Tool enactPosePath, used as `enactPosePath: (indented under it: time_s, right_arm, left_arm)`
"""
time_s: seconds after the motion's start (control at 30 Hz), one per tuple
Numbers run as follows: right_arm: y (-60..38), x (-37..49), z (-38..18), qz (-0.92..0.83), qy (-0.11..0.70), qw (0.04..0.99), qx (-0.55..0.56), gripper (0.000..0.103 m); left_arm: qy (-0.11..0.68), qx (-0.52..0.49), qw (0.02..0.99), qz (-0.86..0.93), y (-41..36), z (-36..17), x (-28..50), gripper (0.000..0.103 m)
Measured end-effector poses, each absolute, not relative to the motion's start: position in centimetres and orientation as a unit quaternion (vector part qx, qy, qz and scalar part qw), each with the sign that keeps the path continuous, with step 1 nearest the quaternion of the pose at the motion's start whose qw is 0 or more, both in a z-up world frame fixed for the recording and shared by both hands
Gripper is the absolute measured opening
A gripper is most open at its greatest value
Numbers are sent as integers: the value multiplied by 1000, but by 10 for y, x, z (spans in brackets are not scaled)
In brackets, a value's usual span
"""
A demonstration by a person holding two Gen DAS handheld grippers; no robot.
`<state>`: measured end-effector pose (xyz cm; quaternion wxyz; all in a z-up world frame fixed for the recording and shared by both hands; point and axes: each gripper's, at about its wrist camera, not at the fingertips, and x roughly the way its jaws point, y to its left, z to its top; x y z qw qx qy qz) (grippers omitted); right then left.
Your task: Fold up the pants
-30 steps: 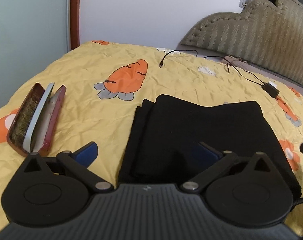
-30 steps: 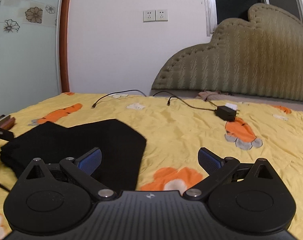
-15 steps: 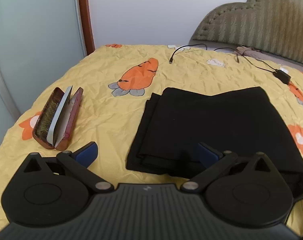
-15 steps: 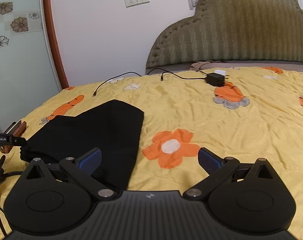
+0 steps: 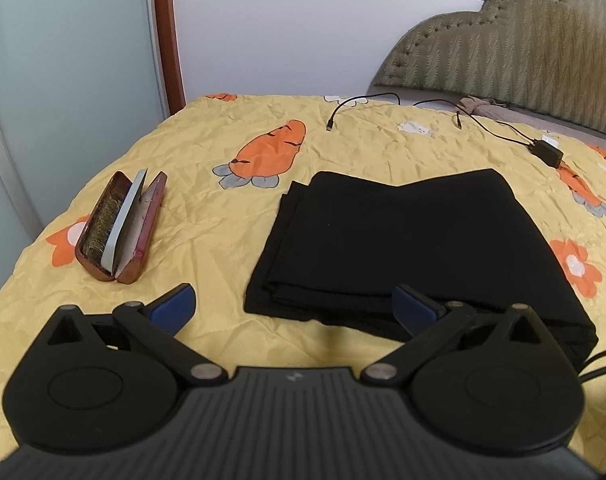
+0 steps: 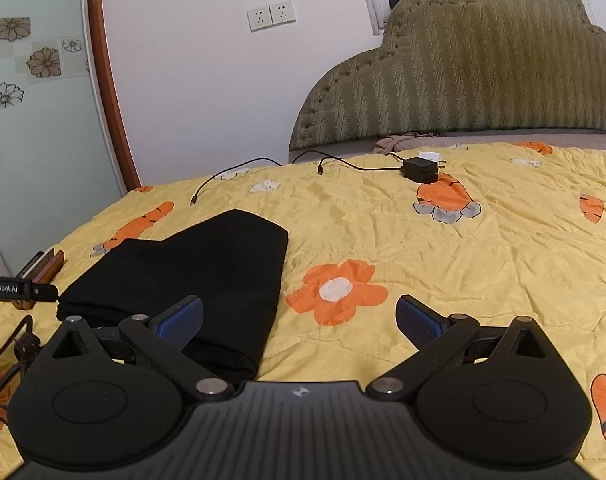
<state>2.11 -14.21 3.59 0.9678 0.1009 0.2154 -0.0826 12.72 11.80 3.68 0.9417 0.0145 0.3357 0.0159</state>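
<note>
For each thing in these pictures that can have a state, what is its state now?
pants: folded, flat on the bedspread, not held
left gripper: open, holds nothing
right gripper: open, holds nothing
glasses case: open, lying on the bedspread
charger: unplugged, lying on the bedspread

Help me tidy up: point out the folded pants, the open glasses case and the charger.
folded black pants (image 5: 407, 240), left wrist view, top layer.
open glasses case (image 5: 121, 228), left wrist view, inside.
black charger (image 6: 420, 170), right wrist view, body.
</note>
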Motion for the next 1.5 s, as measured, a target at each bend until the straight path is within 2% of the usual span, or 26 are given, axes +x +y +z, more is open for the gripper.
enactPosePath:
  time_s: [0.7, 1.27, 1.5]
  right_arm:
    - [-111, 15, 38, -61, 217, 972, 61, 103]
    - [-111, 15, 35, -62, 221, 972, 61, 103]
    - [-111, 15, 34, -62, 223, 971, 62, 103]
  left_arm:
    - [338, -24, 941, -2, 127, 35, 116, 103]
    - [355, 9, 935, 7, 124, 28, 117, 103]
    - [323, 21, 946, 24, 120, 29, 111, 103]
